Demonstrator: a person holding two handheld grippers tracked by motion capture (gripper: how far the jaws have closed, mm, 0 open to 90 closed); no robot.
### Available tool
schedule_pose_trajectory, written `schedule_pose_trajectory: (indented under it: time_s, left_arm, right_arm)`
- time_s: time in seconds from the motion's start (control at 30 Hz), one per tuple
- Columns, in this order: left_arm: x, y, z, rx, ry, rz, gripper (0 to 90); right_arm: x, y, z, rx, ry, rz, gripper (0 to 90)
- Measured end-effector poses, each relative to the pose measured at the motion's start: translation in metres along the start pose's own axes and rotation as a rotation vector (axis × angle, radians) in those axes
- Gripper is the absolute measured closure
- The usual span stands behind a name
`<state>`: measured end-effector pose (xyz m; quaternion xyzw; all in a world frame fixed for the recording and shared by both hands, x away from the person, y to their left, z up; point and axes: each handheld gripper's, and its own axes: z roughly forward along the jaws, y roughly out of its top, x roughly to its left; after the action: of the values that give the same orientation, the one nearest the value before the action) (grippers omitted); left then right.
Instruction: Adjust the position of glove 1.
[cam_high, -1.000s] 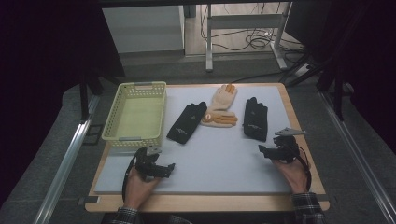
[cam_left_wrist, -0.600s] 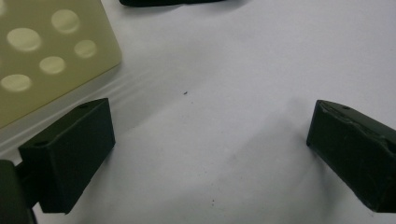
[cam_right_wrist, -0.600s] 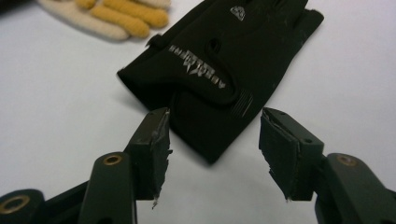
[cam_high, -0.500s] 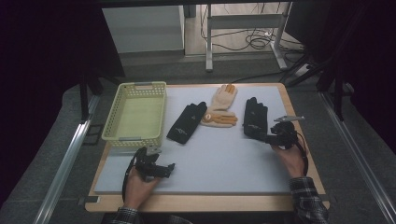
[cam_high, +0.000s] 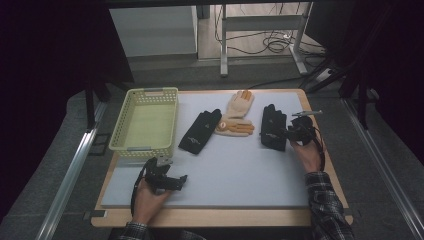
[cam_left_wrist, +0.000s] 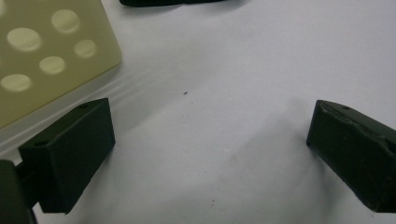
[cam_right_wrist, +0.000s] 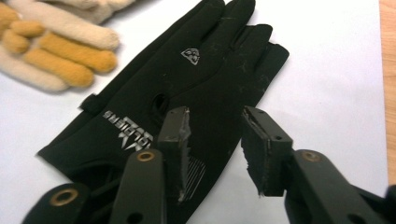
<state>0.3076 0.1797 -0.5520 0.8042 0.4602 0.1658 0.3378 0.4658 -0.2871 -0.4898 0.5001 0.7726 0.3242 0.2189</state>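
Two black gloves lie on the white mat, one (cam_high: 201, 131) left of centre and one (cam_high: 274, 126) right of centre. Between them lies a pair of tan and orange gloves (cam_high: 236, 118). My right gripper (cam_high: 290, 133) is at the right black glove's near right edge. In the right gripper view its jaws (cam_right_wrist: 215, 149) hang just over that glove (cam_right_wrist: 154, 102) with a gap between them; they have just been closing, and the pads do not press the fabric. My left gripper (cam_high: 181, 180) rests near the front left, open wide over bare mat (cam_left_wrist: 205, 158).
A pale yellow perforated basket (cam_high: 145, 120) stands at the back left of the mat, and its corner (cam_left_wrist: 42, 60) shows beside my left jaw. The wooden table edge (cam_right_wrist: 387, 70) runs just right of the right glove. Bare mat (cam_high: 240, 170) spreads across the front.
My right gripper moved left and away from the person, up to the right black glove, and its jaws narrowed. The left gripper and all the gloves stayed where they were.
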Motion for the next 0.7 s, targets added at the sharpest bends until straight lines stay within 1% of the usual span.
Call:
schedule_pose_trajectory:
  time_s: [0.03, 0.13, 0.23, 0.27, 0.33, 0.37, 0.4, 0.47, 0.57, 0.6, 0.67, 0.7]
  left_arm:
    - [0.000, 0.000, 0.000, 0.000, 0.000, 0.000, 1.4]
    - [0.000, 0.000, 0.000, 0.000, 0.000, 0.000, 1.4]
    - [0.000, 0.000, 0.000, 0.000, 0.000, 0.000, 1.4]
    - [0.000, 0.000, 0.000, 0.000, 0.000, 0.000, 1.4]
    - [0.000, 0.000, 0.000, 0.000, 0.000, 0.000, 1.4]
    - [0.000, 0.000, 0.000, 0.000, 0.000, 0.000, 1.4]
    - [0.000, 0.000, 0.000, 0.000, 0.000, 0.000, 1.4]
    - [0.000, 0.000, 0.000, 0.000, 0.000, 0.000, 1.3]
    - [0.000, 0.000, 0.000, 0.000, 0.000, 0.000, 1.4]
    - [0.000, 0.000, 0.000, 0.000, 0.000, 0.000, 1.4]
    - [0.000, 0.000, 0.000, 0.000, 0.000, 0.000, 1.4]
    - [0.000, 0.000, 0.000, 0.000, 0.000, 0.000, 1.4]
  right_arm:
    - [0.000, 0.000, 0.000, 0.000, 0.000, 0.000, 61.2]
    - [-0.005, 0.002, 0.009, 0.010, -0.001, 0.011, 64.4]
    - [-0.007, 0.002, 0.014, 0.019, -0.007, 0.016, 64.4]
    - [-0.010, 0.001, 0.019, 0.029, -0.012, 0.029, 61.4]
    - [-0.012, 0.001, 0.023, 0.029, -0.021, 0.040, 56.7]
    - [-0.012, 0.001, 0.023, 0.029, -0.021, 0.040, 56.7]
    - [-0.014, 0.000, 0.026, 0.032, -0.018, 0.062, 54.1]
    - [-0.014, -0.001, 0.031, 0.044, -0.020, 0.067, 52.9]
    - [-0.013, -0.002, 0.034, 0.044, -0.021, 0.072, 53.4]
    - [-0.013, -0.003, 0.034, 0.035, -0.023, 0.080, 59.0]
    - [-0.011, -0.005, 0.034, 0.023, 0.001, 0.082, 70.1]
    - [-0.009, -0.006, 0.034, 0.020, 0.003, 0.086, 74.0]
